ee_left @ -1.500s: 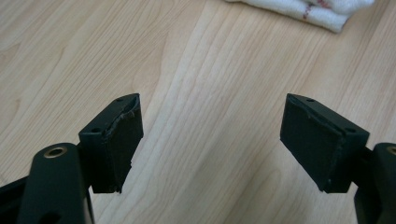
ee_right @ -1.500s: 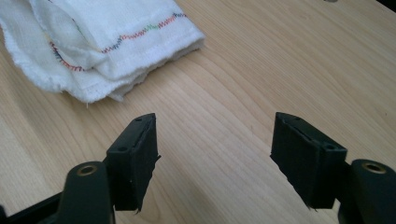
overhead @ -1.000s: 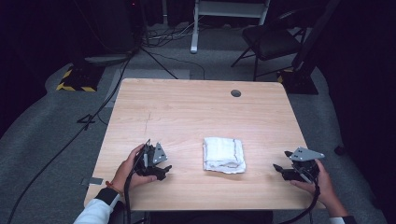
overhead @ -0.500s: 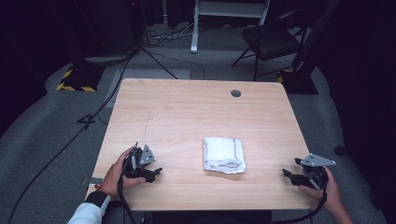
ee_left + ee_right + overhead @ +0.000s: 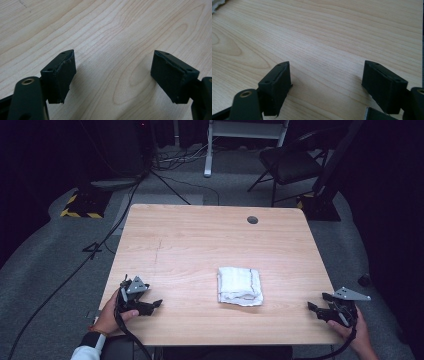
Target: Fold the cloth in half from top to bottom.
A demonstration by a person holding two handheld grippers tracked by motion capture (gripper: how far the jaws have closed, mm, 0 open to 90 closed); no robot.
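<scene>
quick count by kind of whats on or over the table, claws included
folded white cloth: 1
black claw: 2, left claw and right claw, both open with nothing in them
round hole in the table: 1
total: 4

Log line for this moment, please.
left hand-held gripper: open, empty | right hand-held gripper: open, empty | folded white cloth: on table, untouched

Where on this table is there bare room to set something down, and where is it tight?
The table is bare across its far half, from the round hole to the left edge. Also free: the strips between the folded white towel and the left gripper, and between it and the right gripper. Tightest: the near corners, where the hands sit.
</scene>
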